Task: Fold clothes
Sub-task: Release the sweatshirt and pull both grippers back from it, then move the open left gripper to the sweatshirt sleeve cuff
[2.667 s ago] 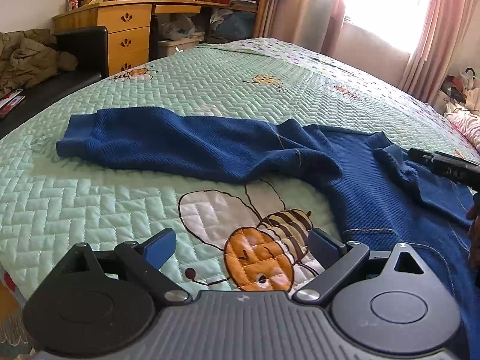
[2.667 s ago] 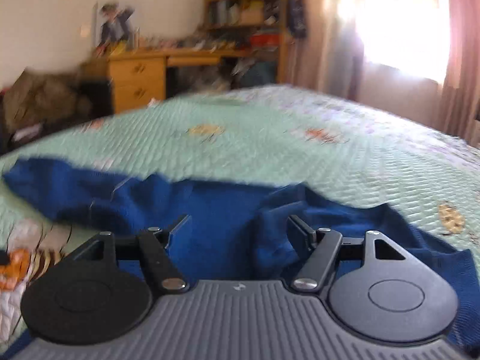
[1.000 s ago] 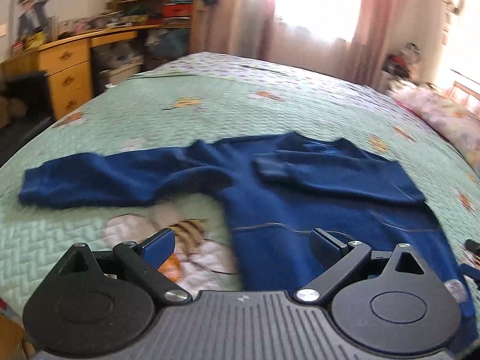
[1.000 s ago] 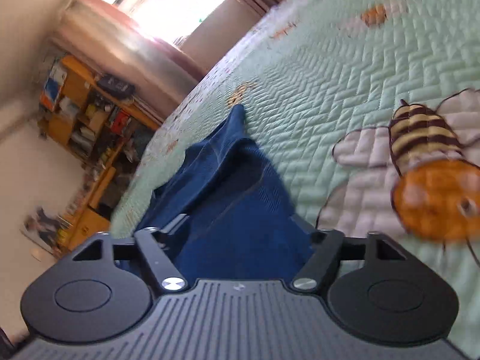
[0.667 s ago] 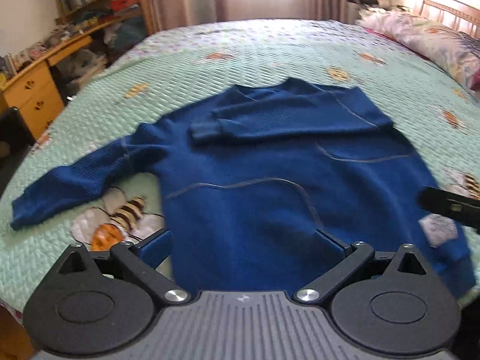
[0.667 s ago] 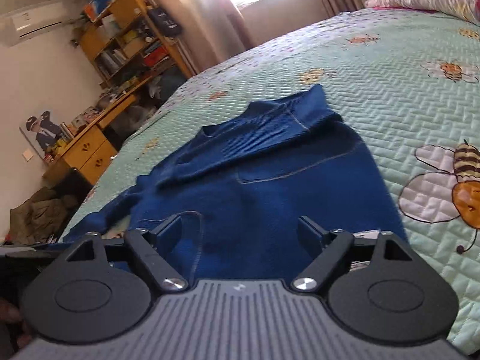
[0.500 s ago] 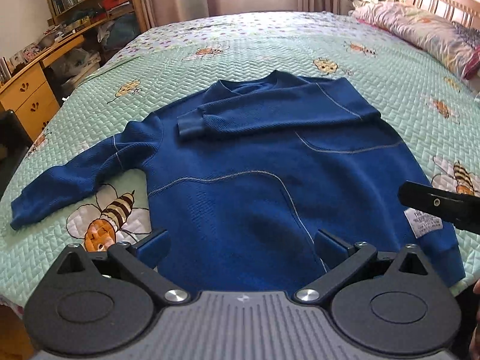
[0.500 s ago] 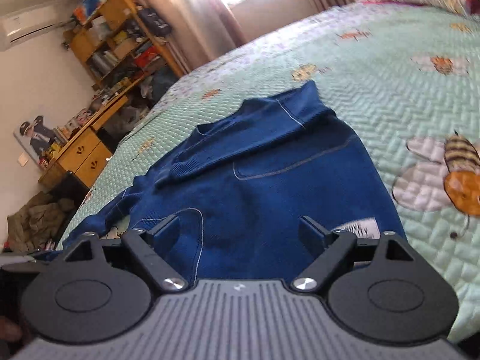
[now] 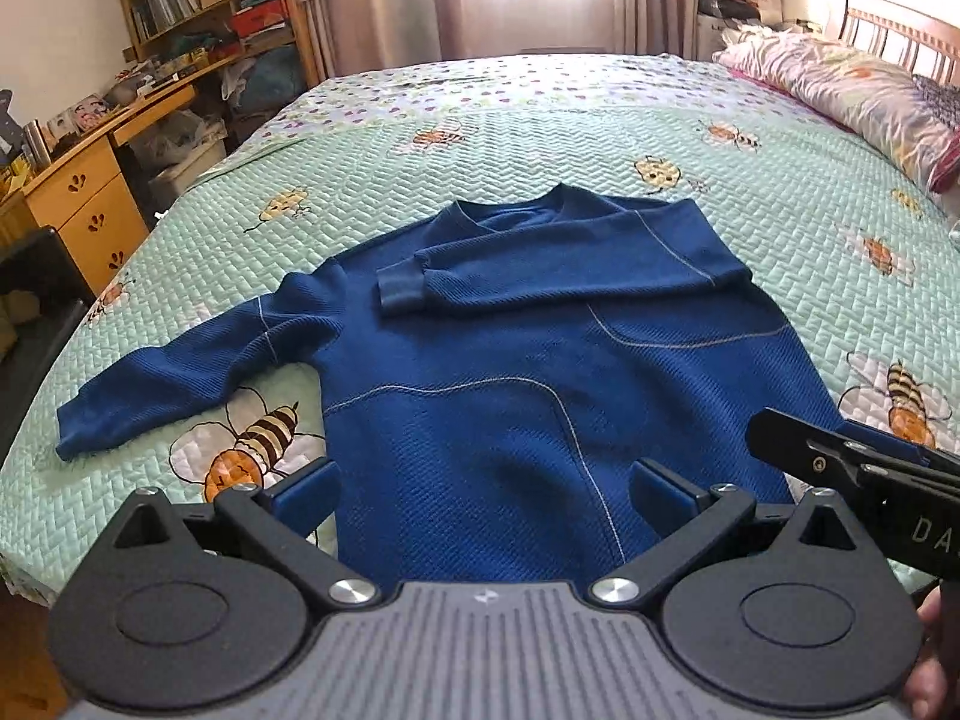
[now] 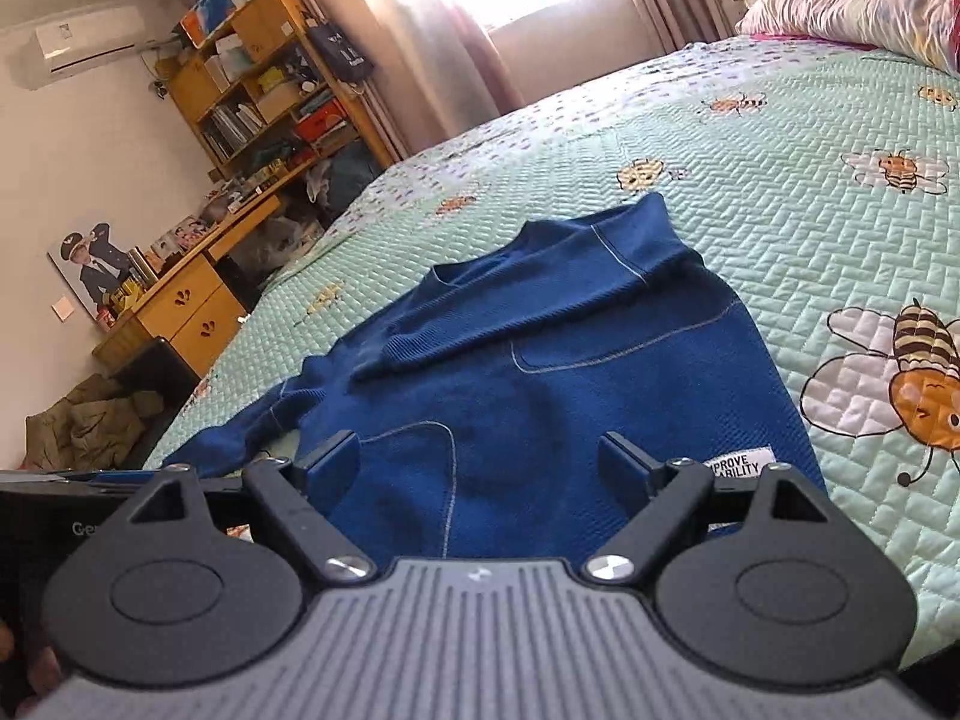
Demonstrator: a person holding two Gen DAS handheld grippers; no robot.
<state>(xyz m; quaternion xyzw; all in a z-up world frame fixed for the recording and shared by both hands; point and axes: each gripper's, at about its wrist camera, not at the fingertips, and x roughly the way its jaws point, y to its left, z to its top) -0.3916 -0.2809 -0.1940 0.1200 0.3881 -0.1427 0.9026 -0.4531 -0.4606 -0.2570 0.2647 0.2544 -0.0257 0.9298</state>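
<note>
A dark blue knitted sweater [image 9: 540, 360] with pale contrast stitching lies flat, front up, on the near part of a mint-green quilted bedspread [image 9: 600, 138] printed with cartoon bees, its neckline at the far end and its hem at the near edge of the bed. One sleeve is folded across the chest, its ribbed cuff [image 9: 401, 293] resting just below the collar; the other sleeve [image 9: 180, 384] extends leftward, flat on the quilt beside a large bee motif [image 9: 252, 450]. A small white label [image 10: 737, 467] sits on the hem at the right. The left gripper [image 9: 483, 489], black with blue finger pads, hangs above the near hem with its jaws spread wide and nothing between them. The right gripper [image 10: 480, 459] is likewise spread wide and empty above the hem, its pads clear of the fabric; in the left wrist view its body enters at the right edge. Far left of the bed stand a wooden desk with drawers [image 9: 84, 204] and a wooden bookshelf [image 9: 204, 6]; pink curtains [image 9: 390, 0] hang at the far window, and a floral pillow [image 9: 852, 96] lies at the far right.
</note>
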